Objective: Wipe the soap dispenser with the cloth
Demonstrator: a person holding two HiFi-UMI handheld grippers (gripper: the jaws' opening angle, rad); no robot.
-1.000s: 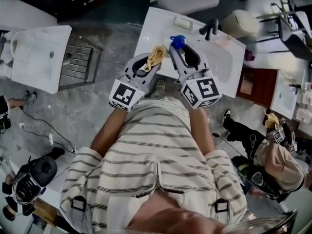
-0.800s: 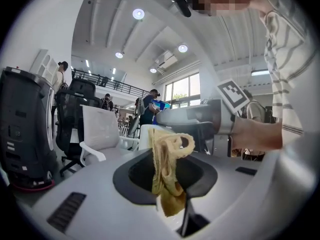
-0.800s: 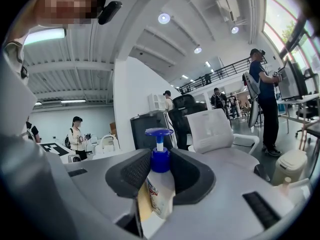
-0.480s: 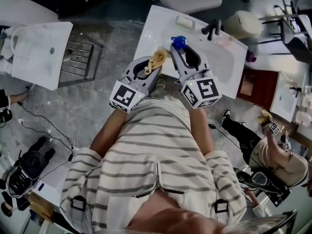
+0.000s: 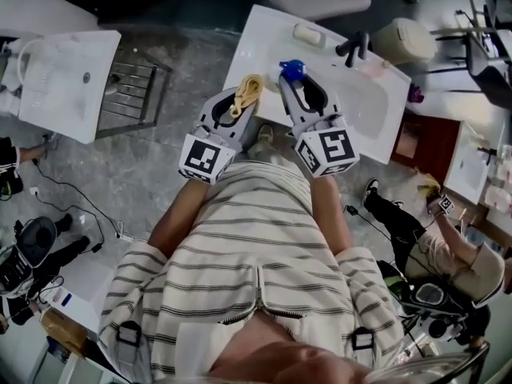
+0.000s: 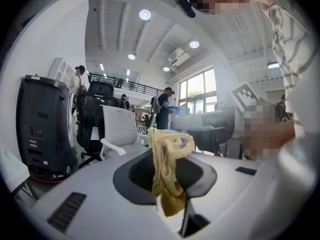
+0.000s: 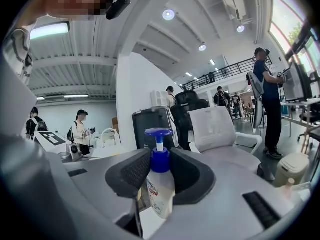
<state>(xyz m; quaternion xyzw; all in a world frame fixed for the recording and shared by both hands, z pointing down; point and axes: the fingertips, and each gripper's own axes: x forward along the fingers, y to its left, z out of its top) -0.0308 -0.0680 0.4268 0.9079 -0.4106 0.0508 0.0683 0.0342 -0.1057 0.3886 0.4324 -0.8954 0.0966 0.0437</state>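
The soap dispenser [image 7: 159, 181], a white bottle with a blue pump, stands upright between the jaws of my right gripper [image 7: 159, 173], which is shut on its collar. From the head view its blue pump top [image 5: 293, 68] shows at the tip of the right gripper [image 5: 298, 86], over the near edge of the white sink counter [image 5: 264, 38]. My left gripper [image 6: 167, 171] is shut on a crumpled yellow cloth [image 6: 167, 169]. In the head view the cloth [image 5: 246, 91] sits just left of the bottle, with a small gap between them.
A black faucet [image 5: 354, 48] and a soap bar [image 5: 308, 35] sit on the counter behind the basin [image 5: 364, 102]. Another white basin [image 5: 68, 82] and a metal rack [image 5: 128, 94] stand on the left. Chairs and other people fill the room around me.
My left gripper and the cloth have shifted up and a little left in the picture, farther from my body. The right gripper and the bottle have stayed in place.
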